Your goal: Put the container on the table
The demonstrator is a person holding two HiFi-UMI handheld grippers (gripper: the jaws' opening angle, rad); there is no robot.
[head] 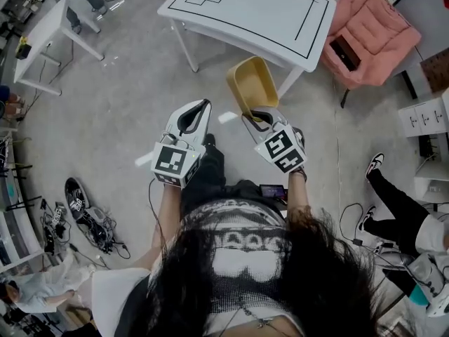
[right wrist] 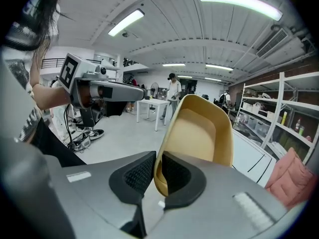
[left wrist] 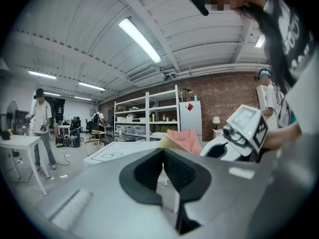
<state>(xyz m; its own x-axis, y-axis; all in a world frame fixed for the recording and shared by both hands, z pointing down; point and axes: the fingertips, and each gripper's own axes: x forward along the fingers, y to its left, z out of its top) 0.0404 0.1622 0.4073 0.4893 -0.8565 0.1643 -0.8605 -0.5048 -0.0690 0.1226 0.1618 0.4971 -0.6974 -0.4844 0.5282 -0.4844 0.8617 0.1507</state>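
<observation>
The grey floor (head: pixel 119 104) fills most of the head view, and on it, at the top, stands the white tabletop (head: pixel 266 20), the landmark here. Its surface is bare apart from a black outline near its edges and a small outlined rectangle split in two near its far left corner. To the right of the tabletop sits a pink armchair (head: pixel 372 34) with a dark flat object lying on its seat. Just short of the tabletop's near edge, in the air and not touching it, is the yellow container (head: pixel 251 84), an open tub tilted so its mouth faces up and toward the left. Its hollow shows only its own smooth yellow wall (right wrist: pixel 199 128). The right hand-held gripper (head: pixel 258 120) is clamped on the container's lower wall, one dark ribbed pad inside the hollow and the other outside (right wrist: pixel 158 156). On the near side of the tabletop and left of the container, the left hand-held gripper (head: pixel 205 105) has its jaws pressed together with nothing between them (left wrist: pixel 163 151). Each gripper bears a cube with black-and-white square markers, left (head: pixel 174 161) and right (head: pixel 283 148). The white print on the person's dark shirt (head: pixel 238 241) is too distorted to read.
</observation>
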